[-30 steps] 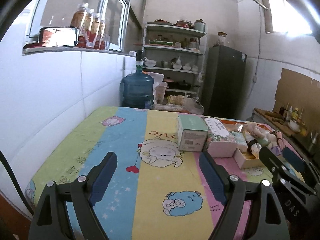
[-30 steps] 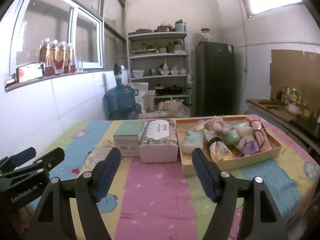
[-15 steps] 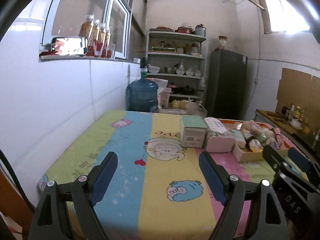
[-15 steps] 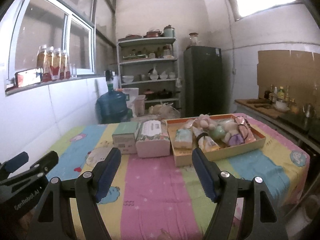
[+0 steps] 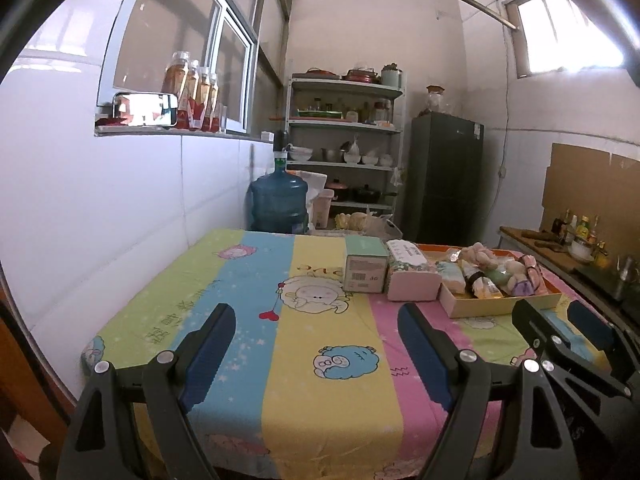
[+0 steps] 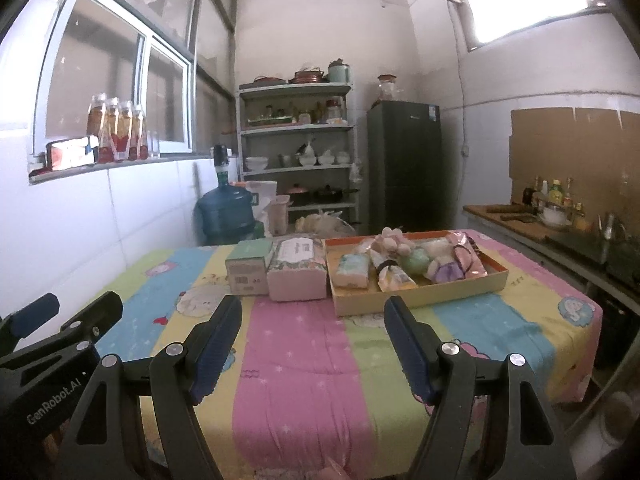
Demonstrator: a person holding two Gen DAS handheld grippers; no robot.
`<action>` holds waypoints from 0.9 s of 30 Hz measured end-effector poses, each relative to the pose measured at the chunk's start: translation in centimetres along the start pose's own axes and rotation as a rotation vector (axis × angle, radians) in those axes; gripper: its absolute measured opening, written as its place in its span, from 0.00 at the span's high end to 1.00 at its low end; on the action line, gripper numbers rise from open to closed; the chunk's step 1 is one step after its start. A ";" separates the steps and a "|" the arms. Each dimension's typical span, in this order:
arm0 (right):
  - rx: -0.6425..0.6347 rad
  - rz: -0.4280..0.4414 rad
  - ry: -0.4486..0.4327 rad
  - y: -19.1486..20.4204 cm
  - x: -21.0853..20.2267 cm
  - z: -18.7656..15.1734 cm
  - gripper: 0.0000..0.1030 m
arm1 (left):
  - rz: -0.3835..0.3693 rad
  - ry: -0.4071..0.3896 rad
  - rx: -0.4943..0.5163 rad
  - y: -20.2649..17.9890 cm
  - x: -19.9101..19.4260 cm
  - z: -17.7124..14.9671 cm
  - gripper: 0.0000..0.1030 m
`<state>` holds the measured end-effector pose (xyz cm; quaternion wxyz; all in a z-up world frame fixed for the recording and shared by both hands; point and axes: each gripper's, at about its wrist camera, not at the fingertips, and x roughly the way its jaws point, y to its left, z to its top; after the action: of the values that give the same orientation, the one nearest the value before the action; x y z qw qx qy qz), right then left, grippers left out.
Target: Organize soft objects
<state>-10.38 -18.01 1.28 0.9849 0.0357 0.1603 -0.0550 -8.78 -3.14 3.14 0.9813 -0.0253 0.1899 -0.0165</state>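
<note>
Both our left tongs (image 5: 312, 344) and right tongs (image 6: 312, 340) gape apart, empty. The plush toys (image 6: 412, 258) in the tray (image 6: 420, 300) look light and squashy; we'd pinch one mid-body.

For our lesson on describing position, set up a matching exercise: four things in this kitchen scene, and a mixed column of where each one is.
Things:
1. soft toys
2. green box
3. water jug
4. bottles

Places:
A. on the windowsill
B. in the tray
C. on the floor beyond the table
D. left of the tissue pack

Pairs: 1-B, 2-D, 3-C, 4-A
</note>
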 end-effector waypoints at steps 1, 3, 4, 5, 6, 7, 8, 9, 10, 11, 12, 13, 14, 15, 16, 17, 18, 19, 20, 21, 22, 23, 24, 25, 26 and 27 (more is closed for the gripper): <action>-0.001 0.003 -0.004 0.0 -0.2 0.0 0.27 | -0.001 -0.002 0.000 0.0 -0.1 0.1 0.19; -0.005 0.004 -0.014 0.1 -0.6 0.2 0.27 | -0.003 -0.007 0.001 0.0 -0.4 0.1 0.19; -0.007 0.004 -0.019 0.2 -0.8 0.2 0.27 | -0.004 -0.010 0.002 0.0 -0.5 0.1 0.19; -0.009 0.004 -0.023 0.2 -0.9 0.3 0.27 | -0.004 -0.012 0.003 0.0 -0.6 0.2 0.19; -0.010 0.005 -0.024 0.3 -1.0 0.3 0.27 | -0.005 -0.014 0.004 0.0 -0.7 0.2 0.19; -0.010 0.007 -0.025 0.3 -1.1 0.3 0.27 | -0.004 -0.015 0.005 0.0 -0.8 0.2 0.19; -0.011 0.007 -0.025 0.4 -1.1 0.3 0.27 | -0.005 -0.016 0.005 0.1 -0.8 0.3 0.19; -0.011 0.008 -0.026 0.4 -1.2 0.3 0.27 | -0.004 -0.016 0.003 0.1 -0.8 0.3 0.19; -0.011 0.009 -0.026 0.4 -1.2 0.3 0.27 | -0.003 -0.016 0.002 0.1 -0.8 0.2 0.19; -0.011 0.010 -0.026 0.5 -1.2 0.3 0.27 | -0.002 -0.015 0.000 0.1 -0.9 0.2 0.19; -0.012 0.010 -0.026 0.5 -1.2 0.3 0.27 | -0.001 -0.014 -0.002 0.2 -0.9 0.2 0.19; -0.012 0.010 -0.026 0.5 -1.2 0.3 0.27 | -0.001 -0.012 -0.005 0.2 -0.8 0.2 0.19; -0.011 0.009 -0.025 0.5 -1.2 0.3 0.27 | 0.000 -0.011 -0.006 0.3 -0.9 0.2 0.19; -0.011 0.009 -0.024 0.5 -1.2 0.3 0.27 | 0.001 -0.010 -0.007 0.3 -0.8 0.2 0.19; -0.010 0.009 -0.023 0.5 -1.2 0.3 0.27 | 0.001 -0.008 -0.008 0.4 -0.8 0.2 0.19; -0.009 0.009 -0.022 0.5 -1.3 0.3 0.27 | 0.002 -0.007 -0.009 0.4 -0.8 0.2 0.19; -0.008 0.009 -0.022 0.6 -1.3 0.3 0.27 | 0.002 -0.008 -0.009 0.5 -0.8 0.2 0.19; -0.008 0.009 -0.022 0.6 -1.4 0.3 0.27 | 0.001 -0.008 -0.008 0.5 -0.8 0.2 0.19; -0.008 0.009 -0.021 0.6 -1.4 0.3 0.27 | 0.000 -0.007 -0.008 0.5 -0.8 0.2 0.19; -0.008 0.009 -0.021 0.6 -1.4 0.3 0.27 | 0.001 -0.007 -0.008 0.5 -0.8 0.2 0.19; -0.008 0.010 -0.020 0.6 -1.4 0.3 0.27 | 0.001 -0.006 -0.007 0.5 -0.7 0.1 0.19; -0.008 0.010 -0.021 0.6 -1.4 0.3 0.27 | 0.002 -0.006 -0.006 0.5 -0.7 0.1 0.19; -0.009 0.010 -0.019 0.6 -1.3 0.3 0.27 | 0.001 -0.006 -0.007 0.5 -0.7 0.1 0.19; -0.009 0.010 -0.018 0.7 -1.4 0.3 0.27 | 0.001 -0.006 -0.007 0.5 -0.7 0.1 0.19; -0.008 0.011 -0.018 0.6 -1.3 0.3 0.27 | 0.001 -0.004 -0.007 0.5 -0.7 0.1 0.19; -0.008 0.011 -0.019 0.7 -1.3 0.3 0.27 | 0.001 -0.003 -0.007 0.5 -0.6 0.0 0.19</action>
<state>-11.43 -17.26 2.04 0.9868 0.0322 0.1510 -0.0491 -9.28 -2.57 3.37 0.9816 -0.0284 0.1884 -0.0151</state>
